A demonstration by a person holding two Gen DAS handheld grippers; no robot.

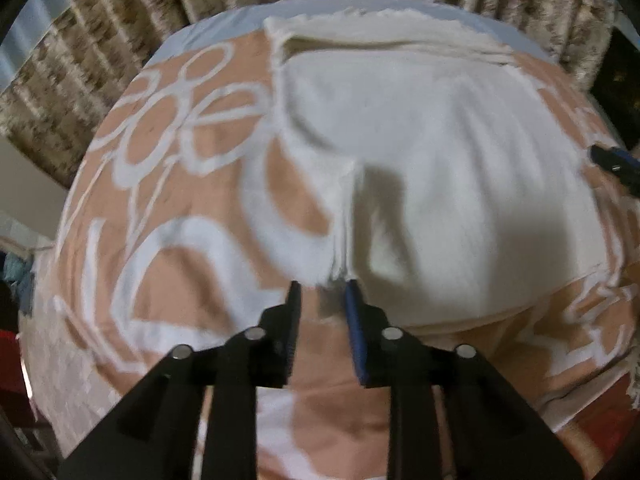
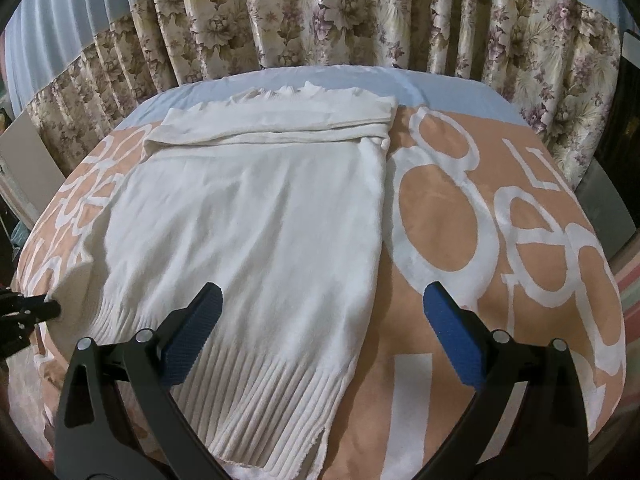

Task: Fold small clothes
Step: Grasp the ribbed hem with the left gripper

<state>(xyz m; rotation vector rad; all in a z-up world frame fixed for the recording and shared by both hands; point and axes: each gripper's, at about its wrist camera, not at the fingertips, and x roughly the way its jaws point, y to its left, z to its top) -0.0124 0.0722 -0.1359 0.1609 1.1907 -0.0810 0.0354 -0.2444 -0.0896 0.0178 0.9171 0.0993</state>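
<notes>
Item: white knit sweater (image 2: 248,216), laid flat on a bed under a peach cover with white lettering (image 2: 440,236). The ribbed hem lies nearest the right gripper; the far end is already turned over into a band across the top. A floral curtain (image 2: 320,12) hangs beyond the bed.

Left gripper (image 1: 322,292): jaws narrowed to a small gap. The sweater's left side edge, bunched into a raised ridge, meets the fingertips just ahead of them. The view is blurred, and whether cloth is actually pinched between the pads cannot be told. In the right wrist view the black tip of this gripper is seen at the far left, touching the lifted corner of the knit.

Right gripper (image 2: 322,304): jaws spread wide, nothing between the pads. It hovers above the hem; the left finger (image 2: 192,332) stands over the cloth, the right finger (image 2: 452,332) over bare cover, so the sweater's right edge falls between them.

Step in hand (judged): the lengthwise fold is being begun, with the left side edge taken up to be carried across the body.

Next move calls for (judged): a firm hold confirmed on the left edge, then a level carry toward the right edge, the hem kept aligned; the right gripper is needed to pin or match the opposite side. Loose knit is likely to sag or slip.
</notes>
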